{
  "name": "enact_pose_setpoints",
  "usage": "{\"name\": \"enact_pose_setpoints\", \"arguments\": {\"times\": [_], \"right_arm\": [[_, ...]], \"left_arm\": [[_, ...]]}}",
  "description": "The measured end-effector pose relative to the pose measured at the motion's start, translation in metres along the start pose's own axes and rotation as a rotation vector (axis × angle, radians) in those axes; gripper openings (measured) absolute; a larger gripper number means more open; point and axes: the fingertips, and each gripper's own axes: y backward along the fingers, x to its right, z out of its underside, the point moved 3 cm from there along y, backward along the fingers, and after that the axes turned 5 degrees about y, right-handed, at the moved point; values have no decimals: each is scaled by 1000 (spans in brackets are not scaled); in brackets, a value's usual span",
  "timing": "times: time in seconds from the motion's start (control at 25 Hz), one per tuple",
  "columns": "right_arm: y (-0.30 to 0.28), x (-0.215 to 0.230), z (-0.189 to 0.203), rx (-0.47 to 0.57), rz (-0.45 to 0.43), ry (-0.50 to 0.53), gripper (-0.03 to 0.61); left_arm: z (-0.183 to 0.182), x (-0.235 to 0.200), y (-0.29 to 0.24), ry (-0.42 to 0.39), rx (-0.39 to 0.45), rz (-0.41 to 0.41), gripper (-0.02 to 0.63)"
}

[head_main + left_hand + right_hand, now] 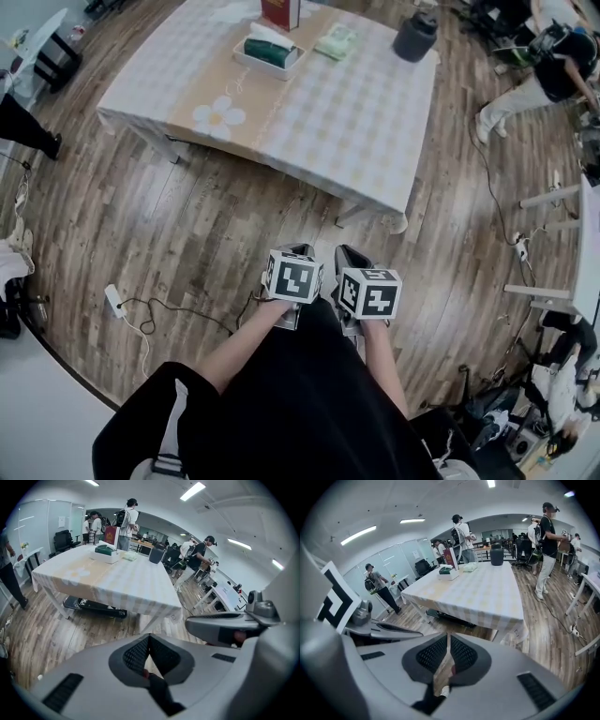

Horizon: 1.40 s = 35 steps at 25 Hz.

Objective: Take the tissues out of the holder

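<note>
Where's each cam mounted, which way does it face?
Head view: on the person's head, facing steeply down at wood floor and table ahead; forearms, left tongs and right tongs show.
Left gripper view: on the left tongs, looking along its shut jaws toward the table; right tongs at its right.
Right gripper view: on the right tongs, along its shut jaws toward the table; left tongs at its left.
Shared: all three see the tissue holder on the table.
</note>
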Motion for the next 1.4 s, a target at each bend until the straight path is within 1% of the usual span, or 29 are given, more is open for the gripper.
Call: {"name": "enact_pose_setpoints", "arguments": {"times": [0.32,0.52,0.8,0.92,1.16,1.4], "right_arm": [[-7,23,-30,2,-52,59,15],[-13,36,-51,9,-96,97,15],[-25,48,-68,7,-151,137,35],[-33,50,-76,-1,-173,154,44],[-53,36,-92,-18,-219,201,59],[-78,25,-112,-37,-240,242,82]], "left_arm": [[-29,7,-14,33,24,-49,2],[-54,15,-24,38,46,-81,2],[-72,19,-32,74,70,-115,2],[-73,12,-34,101,76,-137,2],[-79,-15,-28,192,101,-173,0],[-107,-38,-38,233,126,-169,2]]}}
